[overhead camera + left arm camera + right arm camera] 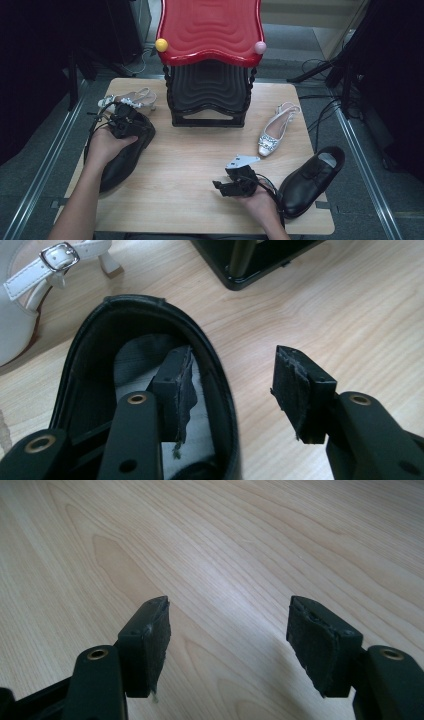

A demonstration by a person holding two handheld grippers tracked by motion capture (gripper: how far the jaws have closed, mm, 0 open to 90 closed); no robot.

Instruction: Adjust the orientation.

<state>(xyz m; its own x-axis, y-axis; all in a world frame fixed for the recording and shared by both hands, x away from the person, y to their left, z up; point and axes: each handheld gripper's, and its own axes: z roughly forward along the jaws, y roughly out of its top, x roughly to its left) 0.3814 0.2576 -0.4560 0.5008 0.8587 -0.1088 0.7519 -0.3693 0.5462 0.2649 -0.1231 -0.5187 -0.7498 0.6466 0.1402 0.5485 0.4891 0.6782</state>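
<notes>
A black leather shoe [122, 157] lies at the table's left side, heel end toward the far edge. My left gripper [131, 122] is at its heel opening. In the left gripper view its jaws straddle the shoe's side wall [220, 390]: one pad [177, 390] is inside the shoe over the grey insole, the other pad [295, 390] hangs outside above the wood. Neither pad touches the wall, so my left gripper [232, 377] is open. My right gripper [223, 188] rests low over bare wood near the front edge, and in its own view the right gripper [227, 627] is open with nothing between the jaws.
A second black shoe [312, 180] lies at the front right corner. A silver slingback [274, 135] lies right of centre, and its mate [132, 98] [30, 285] lies beyond the left shoe. A red-topped stand [210, 30] on a black base [209, 95] [250, 260] occupies the table's back middle.
</notes>
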